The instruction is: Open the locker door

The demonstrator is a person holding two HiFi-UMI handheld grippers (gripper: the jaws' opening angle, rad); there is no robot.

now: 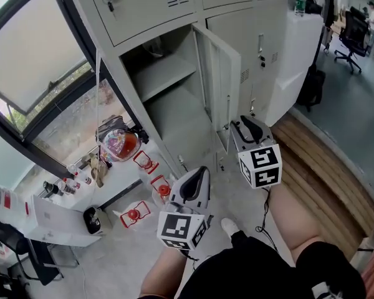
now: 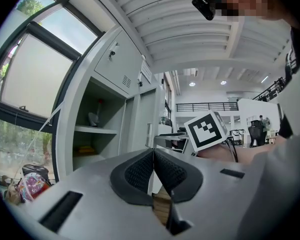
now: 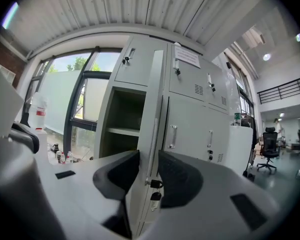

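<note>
The grey locker [image 1: 143,5] has its lower left door [image 1: 219,73] swung out, which shows a bare shelf [image 1: 168,76] inside. In the right gripper view the door [image 3: 152,129] is edge-on between the pads, with a key and tag [image 3: 154,186] hanging at its lock. My right gripper [image 1: 244,123] [image 3: 149,171] is shut on that free edge. My left gripper [image 1: 198,173] [image 2: 153,166] hangs lower and to the left of the door, apart from it. Its pads meet with nothing between them.
Red frames [image 1: 146,164] and a colourful bag [image 1: 115,143] lie on the floor left of the locker. A white table [image 1: 56,220] is at the lower left and a wooden platform [image 1: 324,161] to the right. An office chair [image 1: 355,30] stands far right, and more shut locker doors [image 3: 200,129] are beside the open one.
</note>
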